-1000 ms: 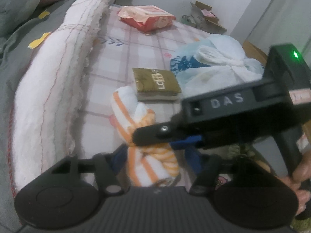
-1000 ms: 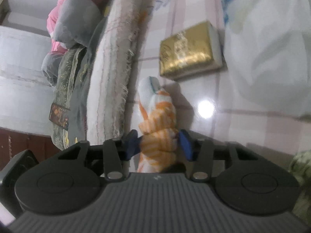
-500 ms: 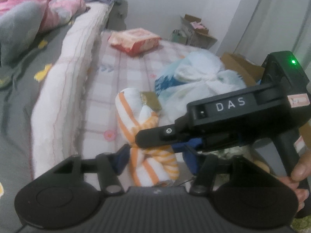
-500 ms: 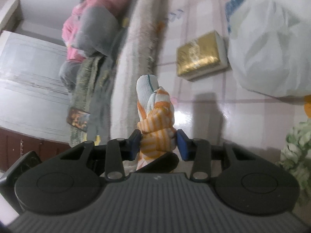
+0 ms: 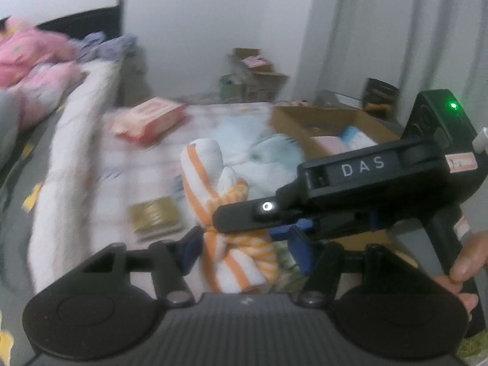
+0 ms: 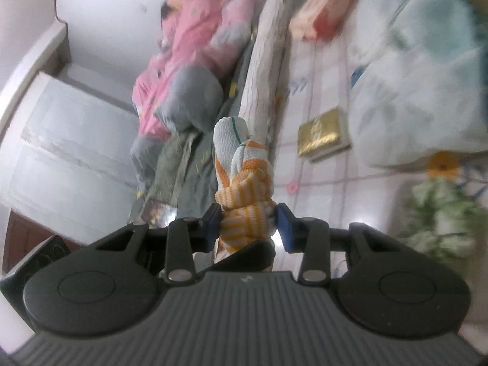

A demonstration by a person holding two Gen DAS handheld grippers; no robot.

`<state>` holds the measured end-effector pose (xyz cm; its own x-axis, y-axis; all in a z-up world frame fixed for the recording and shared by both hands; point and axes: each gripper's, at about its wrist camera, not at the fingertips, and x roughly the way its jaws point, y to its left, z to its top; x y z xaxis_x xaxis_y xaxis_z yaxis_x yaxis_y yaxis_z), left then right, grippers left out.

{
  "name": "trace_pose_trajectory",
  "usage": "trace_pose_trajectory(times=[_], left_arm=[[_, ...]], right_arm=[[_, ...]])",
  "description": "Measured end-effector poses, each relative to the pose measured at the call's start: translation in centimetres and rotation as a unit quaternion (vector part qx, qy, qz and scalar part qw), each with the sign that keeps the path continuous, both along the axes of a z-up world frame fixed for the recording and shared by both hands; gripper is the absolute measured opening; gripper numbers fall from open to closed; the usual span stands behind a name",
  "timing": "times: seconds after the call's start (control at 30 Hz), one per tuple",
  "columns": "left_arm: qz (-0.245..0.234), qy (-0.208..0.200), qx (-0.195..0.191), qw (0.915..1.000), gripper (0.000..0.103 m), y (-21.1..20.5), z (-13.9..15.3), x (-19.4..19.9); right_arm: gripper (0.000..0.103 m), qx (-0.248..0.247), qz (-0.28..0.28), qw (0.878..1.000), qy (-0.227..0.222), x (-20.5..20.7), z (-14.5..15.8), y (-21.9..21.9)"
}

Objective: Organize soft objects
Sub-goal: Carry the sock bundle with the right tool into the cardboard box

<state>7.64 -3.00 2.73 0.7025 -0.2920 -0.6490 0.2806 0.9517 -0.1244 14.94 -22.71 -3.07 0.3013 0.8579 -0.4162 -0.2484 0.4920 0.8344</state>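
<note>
Checked bedsheet (image 6: 320, 183) under both: right hand-held gripper (image 6: 247, 224) clamps knotted towel (image 6: 244, 183), left hand-held gripper (image 5: 244, 251) spread

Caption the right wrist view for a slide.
Right hand-held gripper clamps a knotted orange-striped towel, lifted above the bed beside a gold box and white bag.

Your left wrist view looks level across the bed toward the far wall; your right looks steeply down. Both sit close on the striped towel (image 5: 225, 213) (image 6: 244, 195).
</note>
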Motion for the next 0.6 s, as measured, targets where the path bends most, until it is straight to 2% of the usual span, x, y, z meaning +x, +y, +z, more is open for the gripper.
trace_pose_trajectory(times=[0.23,0.5,0.6], left_arm=[[-0.089,-0.009,-0.011,0.9959,0.063,-8.0,1.1,2.1],[-0.197,-0.002,-0.035,0.9797,0.069,-17.6,1.1,4.6],[-0.211,0.004,-0.031,0.9771,0.07,-19.5,0.4,5.0]], right_arm=[[0.037,0.004,-0.076,0.997,-0.025,-1.2,1.4,-9.9],[0.037,-0.017,-0.177,0.983,-0.036,-2.9,2.1,-21.5],[0.037,-0.038,-0.213,0.976,-0.034,-3.7,2.0,-25.1]])
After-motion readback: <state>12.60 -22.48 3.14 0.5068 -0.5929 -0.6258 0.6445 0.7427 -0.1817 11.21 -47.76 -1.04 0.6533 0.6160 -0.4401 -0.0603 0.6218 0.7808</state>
